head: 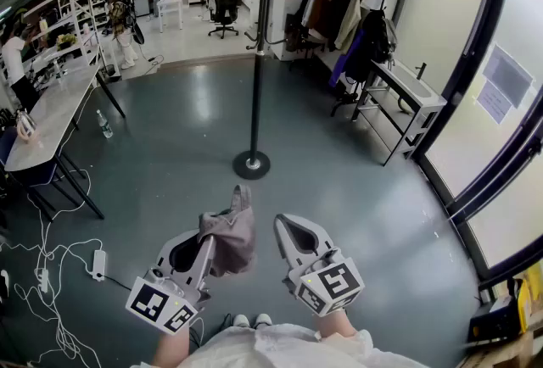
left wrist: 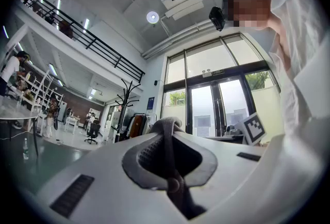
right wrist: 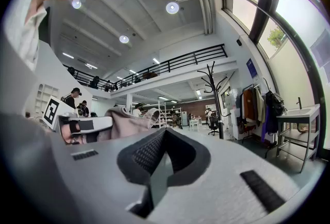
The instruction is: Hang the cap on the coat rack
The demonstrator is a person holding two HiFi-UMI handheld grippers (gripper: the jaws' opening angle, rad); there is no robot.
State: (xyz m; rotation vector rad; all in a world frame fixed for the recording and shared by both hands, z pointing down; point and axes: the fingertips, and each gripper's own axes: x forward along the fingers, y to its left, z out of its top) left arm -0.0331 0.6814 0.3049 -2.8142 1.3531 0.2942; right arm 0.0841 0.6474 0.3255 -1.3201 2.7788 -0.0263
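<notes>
left gripper (head: 206, 241) clenched on the grey cap (head: 231, 237); fabric pinched between its jaws; cap held up over the floor (head: 170, 146) | black coat rack (head: 256, 69) stands ahead, well apart | right gripper (head: 287, 229) just beside cap; jaws together, empty

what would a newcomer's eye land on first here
The grey cap hangs from the shut left gripper, low in the middle of the head view. Straight ahead stands the tall black coat rack, and the right gripper is empty beside the cap.
</notes>
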